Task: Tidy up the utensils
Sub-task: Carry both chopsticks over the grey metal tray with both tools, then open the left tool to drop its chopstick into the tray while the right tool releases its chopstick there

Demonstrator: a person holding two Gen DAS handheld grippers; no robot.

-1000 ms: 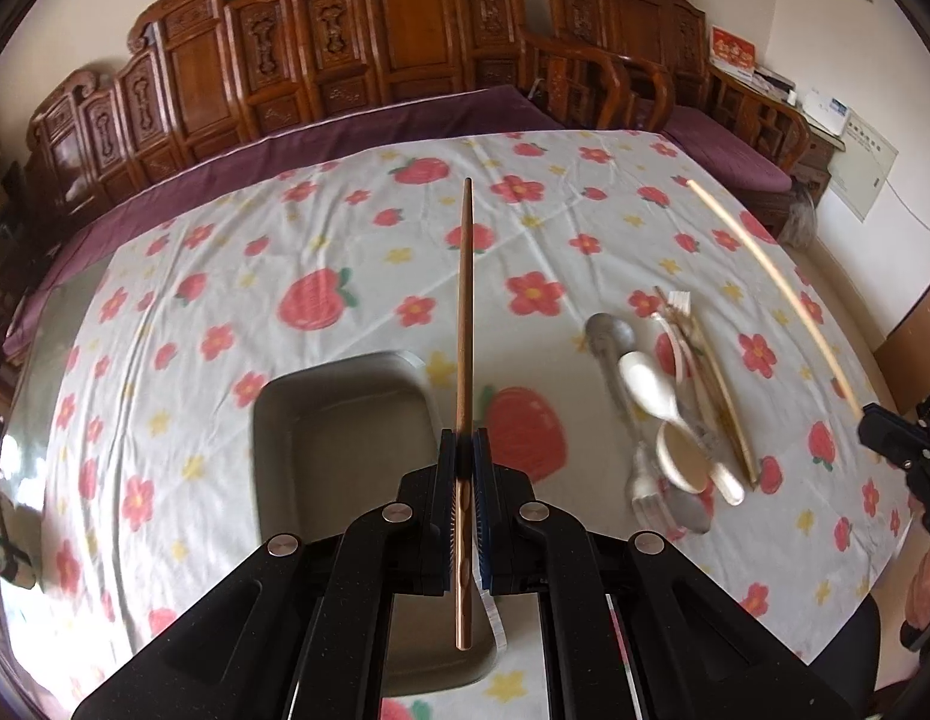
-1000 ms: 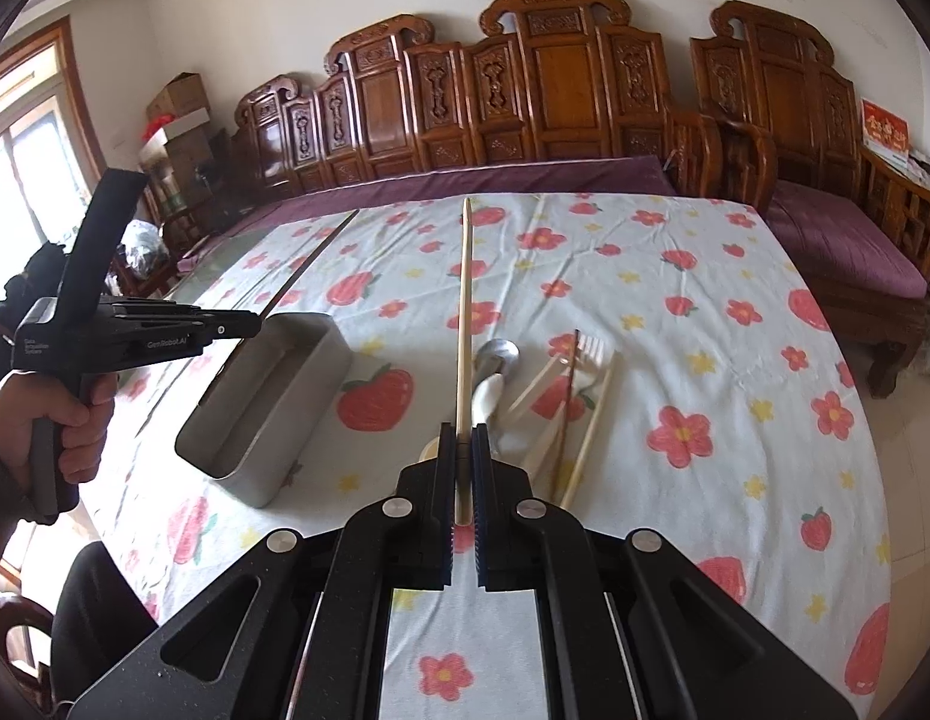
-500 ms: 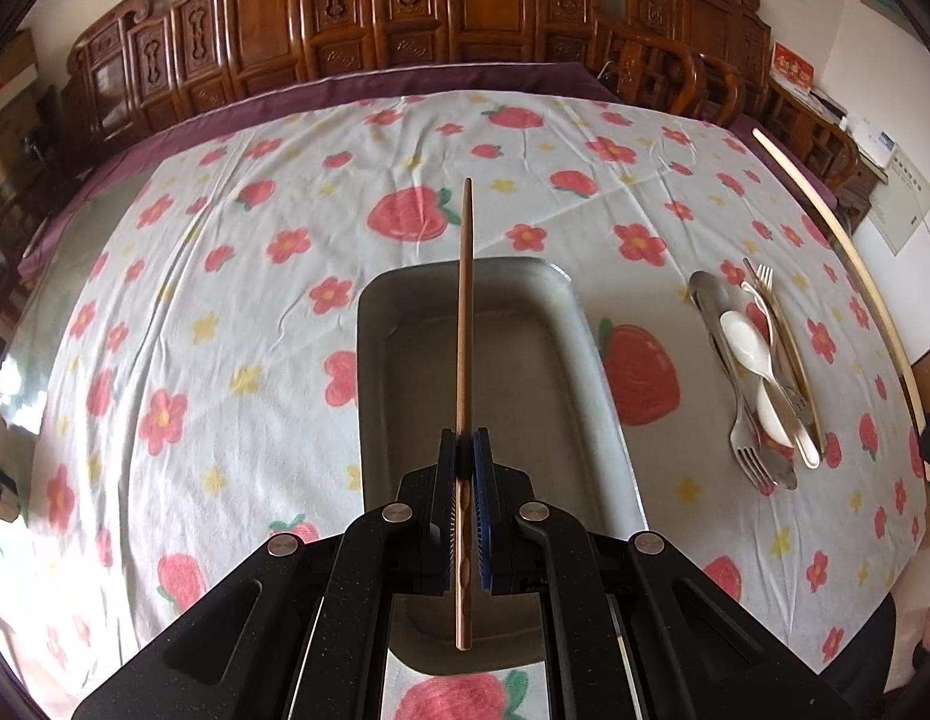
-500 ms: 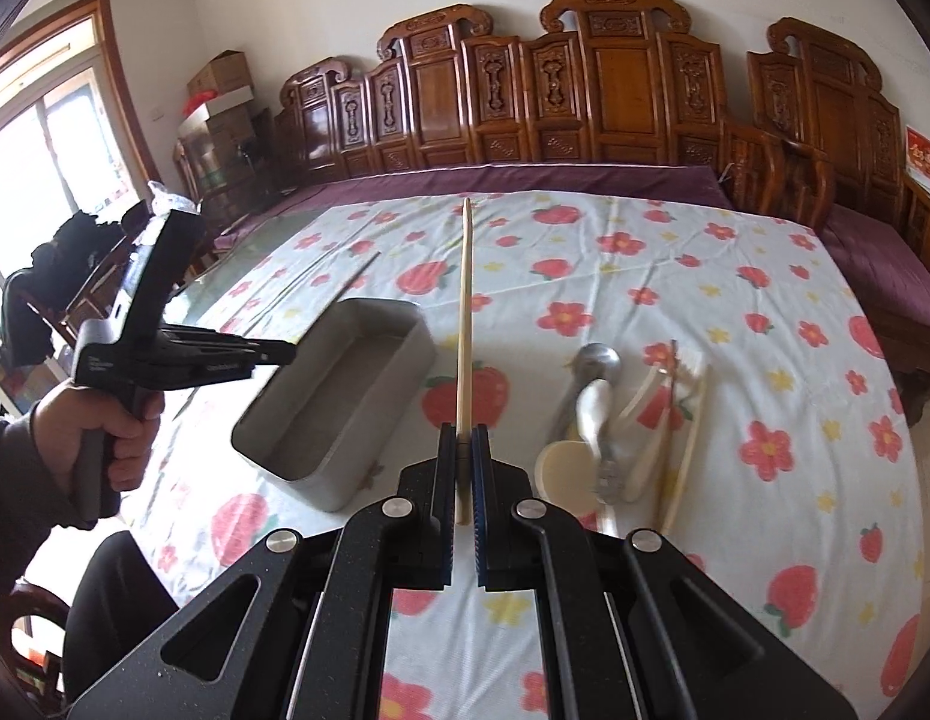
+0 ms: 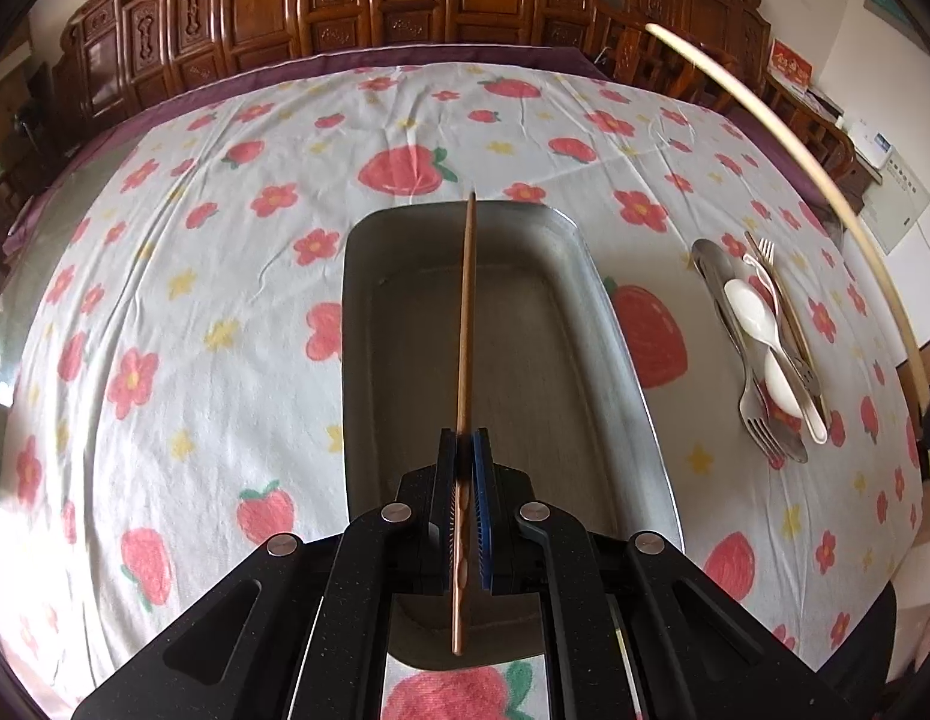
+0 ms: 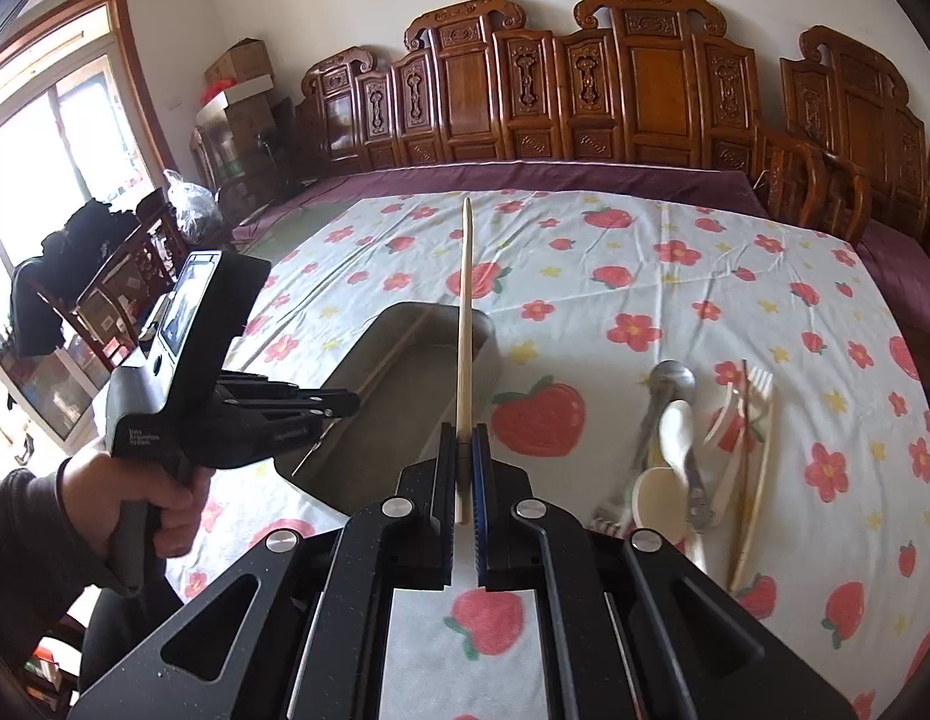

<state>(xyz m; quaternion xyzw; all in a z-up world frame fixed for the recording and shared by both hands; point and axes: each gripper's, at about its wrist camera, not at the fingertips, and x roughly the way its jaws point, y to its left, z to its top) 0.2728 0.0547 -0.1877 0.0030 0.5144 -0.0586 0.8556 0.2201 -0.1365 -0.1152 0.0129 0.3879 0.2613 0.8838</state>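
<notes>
Since 0.5 s ago the left claw [image 5: 464, 438] has come fwd over the metal tray [image 5: 615, 348], which now fills more of its view; the tray's far rim sits level w/ the tip of the stick it carries. Left claw is clamped on a dark brown chopstick [image 5: 465, 312], pointing straight ahead above the tray, not touching it. Right claw [image 6: 463, 438] is clamped on a pale chopstick [image 6: 464, 324], also pointing ahead, tip over the tray's far end in its view. Left claw seen from the right cam [image 6: 321, 405], held in the person's hand [image 6: 147, 498], hovering just above the tray's near-left edge. Rest of the utensils lie in a pile [image 5: 765, 348] on the flowered cloth [image 5: 195, 300] of the worktop, right of the tray, near it but apart: spoons, forks, chopsticks.
</notes>
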